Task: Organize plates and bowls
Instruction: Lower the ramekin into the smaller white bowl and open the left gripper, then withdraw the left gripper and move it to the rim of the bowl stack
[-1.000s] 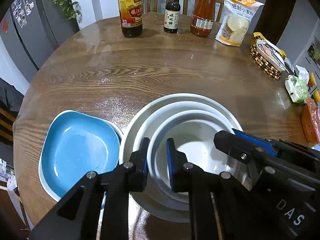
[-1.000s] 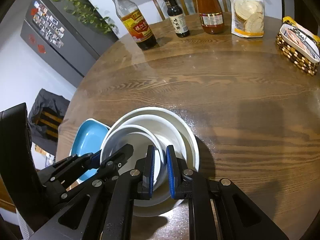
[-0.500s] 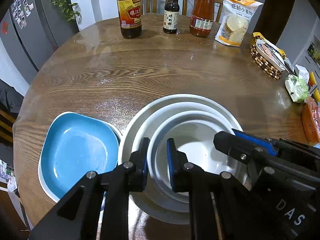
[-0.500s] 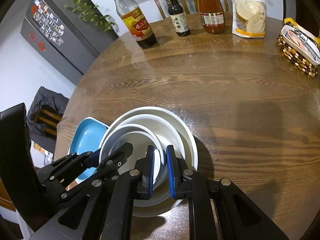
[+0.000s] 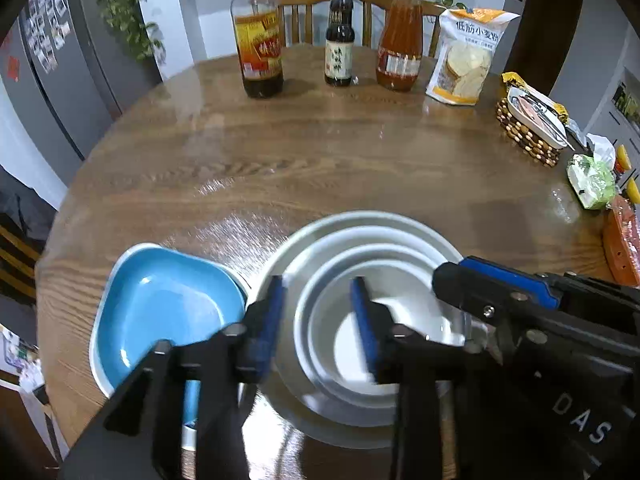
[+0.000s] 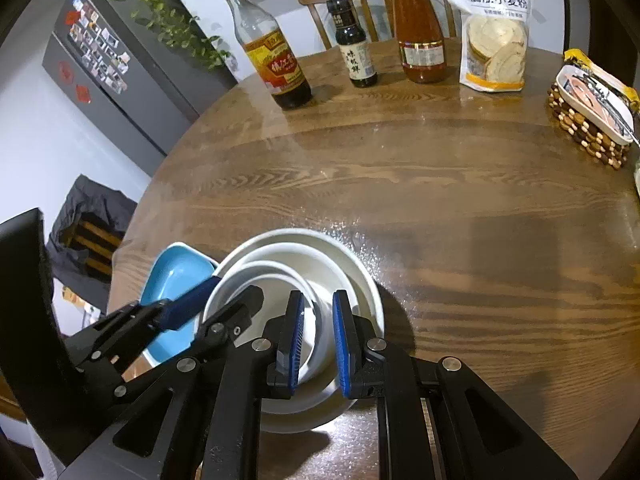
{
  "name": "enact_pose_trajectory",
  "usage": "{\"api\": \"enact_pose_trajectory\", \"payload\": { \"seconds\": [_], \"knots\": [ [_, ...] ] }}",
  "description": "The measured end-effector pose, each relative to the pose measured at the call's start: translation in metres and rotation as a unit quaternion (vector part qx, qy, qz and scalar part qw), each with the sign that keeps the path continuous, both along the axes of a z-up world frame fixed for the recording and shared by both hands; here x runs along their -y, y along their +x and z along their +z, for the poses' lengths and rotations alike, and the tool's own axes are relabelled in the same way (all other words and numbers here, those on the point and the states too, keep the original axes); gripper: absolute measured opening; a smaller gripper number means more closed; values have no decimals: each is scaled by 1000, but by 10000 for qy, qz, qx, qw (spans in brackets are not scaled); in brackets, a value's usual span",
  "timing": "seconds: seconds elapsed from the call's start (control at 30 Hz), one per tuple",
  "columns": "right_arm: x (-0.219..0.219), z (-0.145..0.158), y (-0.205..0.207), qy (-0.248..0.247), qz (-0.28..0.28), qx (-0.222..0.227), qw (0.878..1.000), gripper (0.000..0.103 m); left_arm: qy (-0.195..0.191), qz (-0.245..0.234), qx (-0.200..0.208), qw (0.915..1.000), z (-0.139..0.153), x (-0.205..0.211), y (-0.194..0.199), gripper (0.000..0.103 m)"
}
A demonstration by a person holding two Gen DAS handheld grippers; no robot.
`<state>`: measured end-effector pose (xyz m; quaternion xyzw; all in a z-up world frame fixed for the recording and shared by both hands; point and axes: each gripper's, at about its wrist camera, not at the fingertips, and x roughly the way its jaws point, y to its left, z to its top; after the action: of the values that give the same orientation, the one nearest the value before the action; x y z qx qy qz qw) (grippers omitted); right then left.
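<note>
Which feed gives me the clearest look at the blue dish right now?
The left wrist view. There the blue dish shows nearly whole beside the stacked white bowls, only its near edge hidden by a gripper finger. In the right wrist view, the left gripper covers most of it, leaving a sliver at far left.

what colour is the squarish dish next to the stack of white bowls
Blue inside with a white rim, clearest in the left wrist view.

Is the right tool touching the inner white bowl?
Touching. The right wrist view shows the right tool shut on the inner white bowl, its rim filling the narrow gap between both blue pads.
</note>
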<state>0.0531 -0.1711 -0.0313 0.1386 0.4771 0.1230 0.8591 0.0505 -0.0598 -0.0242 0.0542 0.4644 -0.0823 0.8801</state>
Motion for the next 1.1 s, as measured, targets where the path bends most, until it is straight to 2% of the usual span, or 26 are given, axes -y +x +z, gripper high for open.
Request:
{"api": "enact_pose_trajectory", "payload": {
  "seconds": [0.23, 0.3, 0.4, 0.43, 0.6, 0.7, 0.77, 0.87, 1.1],
  "knots": [
    [5, 6, -2, 41, -71, 75, 9999, 16, 39, 61, 140, 9999, 7, -4, 0, 52],
    [7, 8, -3, 72, -91, 109, 9999, 16, 47, 89, 192, 9998, 10, -5, -1, 62],
    [12, 10, -4, 109, -127, 142, 9998, 16, 45, 145, 278, 9995, 15, -9, -3, 67],
    [13, 10, -5, 100, -153, 143, 9997, 17, 32, 177, 289, 9994, 16, -11, -3, 68],
    [21, 12, -9, 159, -318, 174, 9992, 46, -2, 266, 339, 9991, 21, -18, -4, 73],
    [25, 13, -10, 190, -382, 198, 9989, 48, -37, 341, 362, 9988, 24, -23, -5, 82],
    [27, 13, -10, 214, -400, 187, 9988, 49, -21, 396, 386, 9985, 25, -26, -5, 82],
    [30, 13, -10, 295, -405, 166, 9986, 59, -48, 446, 328, 9985, 24, -31, -3, 86],
    [34, 13, -11, 431, -439, 163, 9980, 60, -112, 579, 235, 9980, 24, -45, -3, 100]
  ]
}}
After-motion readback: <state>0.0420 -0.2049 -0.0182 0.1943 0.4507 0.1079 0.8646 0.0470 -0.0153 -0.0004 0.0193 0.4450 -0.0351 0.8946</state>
